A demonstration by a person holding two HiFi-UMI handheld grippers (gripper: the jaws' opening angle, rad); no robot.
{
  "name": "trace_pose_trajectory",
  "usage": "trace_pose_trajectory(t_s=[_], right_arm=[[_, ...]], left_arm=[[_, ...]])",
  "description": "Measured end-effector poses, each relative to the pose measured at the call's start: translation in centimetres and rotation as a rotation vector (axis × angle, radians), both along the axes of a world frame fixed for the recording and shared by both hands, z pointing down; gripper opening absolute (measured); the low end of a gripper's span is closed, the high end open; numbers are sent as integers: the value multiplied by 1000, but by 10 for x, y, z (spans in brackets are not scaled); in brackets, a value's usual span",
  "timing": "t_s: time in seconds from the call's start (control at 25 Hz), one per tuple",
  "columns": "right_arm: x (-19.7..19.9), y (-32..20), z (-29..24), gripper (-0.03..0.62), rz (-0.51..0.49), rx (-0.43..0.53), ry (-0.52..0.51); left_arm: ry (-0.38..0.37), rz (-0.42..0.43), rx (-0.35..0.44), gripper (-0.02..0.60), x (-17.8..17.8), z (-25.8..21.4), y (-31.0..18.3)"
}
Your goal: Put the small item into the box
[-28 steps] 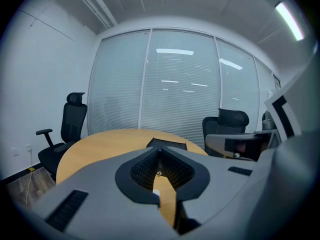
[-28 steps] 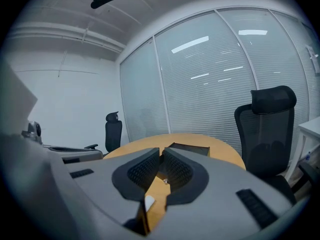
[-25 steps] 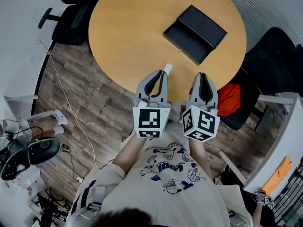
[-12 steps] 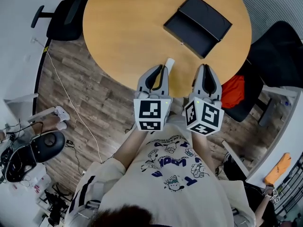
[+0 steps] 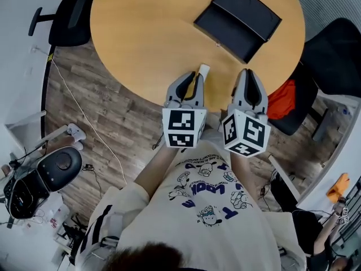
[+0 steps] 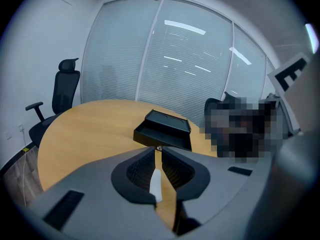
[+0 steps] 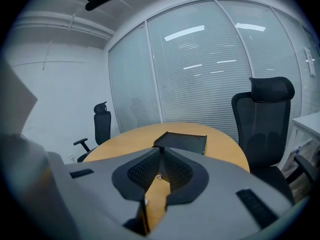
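— Between the fingers [image 6: 137, 169] of the left gripper [image 6: 159, 153], what is there?

— A small white item [image 6: 156, 181], slim and pale. The fingers stand at a narrow gap and pinch it from both sides. From the head view its end [image 5: 203, 69] pokes out just past the fingertips, over the near edge of the table [image 5: 146, 38].

— And the right gripper [image 7: 161, 153]?

— Its fingers [image 7: 142, 171] are pressed together with nothing between them. It hangs just beside the left gripper, over the same table edge.

— Where is the box [image 5: 237, 18] from there?

— Ahead of both pairs of fingertips, well apart from them. It is black and lies open on the table, with its lid folded back on the far side. In the left gripper view it sits straight beyond the fingertips [image 6: 164, 130], and in the right gripper view likewise [image 7: 182, 142]. Neither gripper touches it.
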State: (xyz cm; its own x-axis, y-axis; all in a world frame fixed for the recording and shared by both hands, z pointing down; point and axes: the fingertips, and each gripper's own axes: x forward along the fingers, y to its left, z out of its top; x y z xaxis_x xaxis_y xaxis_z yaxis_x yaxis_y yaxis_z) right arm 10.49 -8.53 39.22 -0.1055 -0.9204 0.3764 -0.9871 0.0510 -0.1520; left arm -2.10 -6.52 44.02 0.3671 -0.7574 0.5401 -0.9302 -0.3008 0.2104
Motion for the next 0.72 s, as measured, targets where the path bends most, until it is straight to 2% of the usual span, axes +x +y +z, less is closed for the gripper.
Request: trace_pose_trajectory(t_s=[0.16, 0.24, 0.4, 0.72], right_arm=[[-4, -4, 8, 47, 12, -26, 1], [-1, -5, 12, 47, 20, -36, 1], [2, -2, 19, 48, 36, -59, 0], [8, 0, 33, 47, 51, -98, -2]], left_arm=[[-3, 19, -47, 32, -1, 14, -4], [3, 28, -69, 67, 2, 21, -4], [19, 41, -113, 78, 6, 36, -1], [-9, 71, -198, 127, 12, 65, 2]])
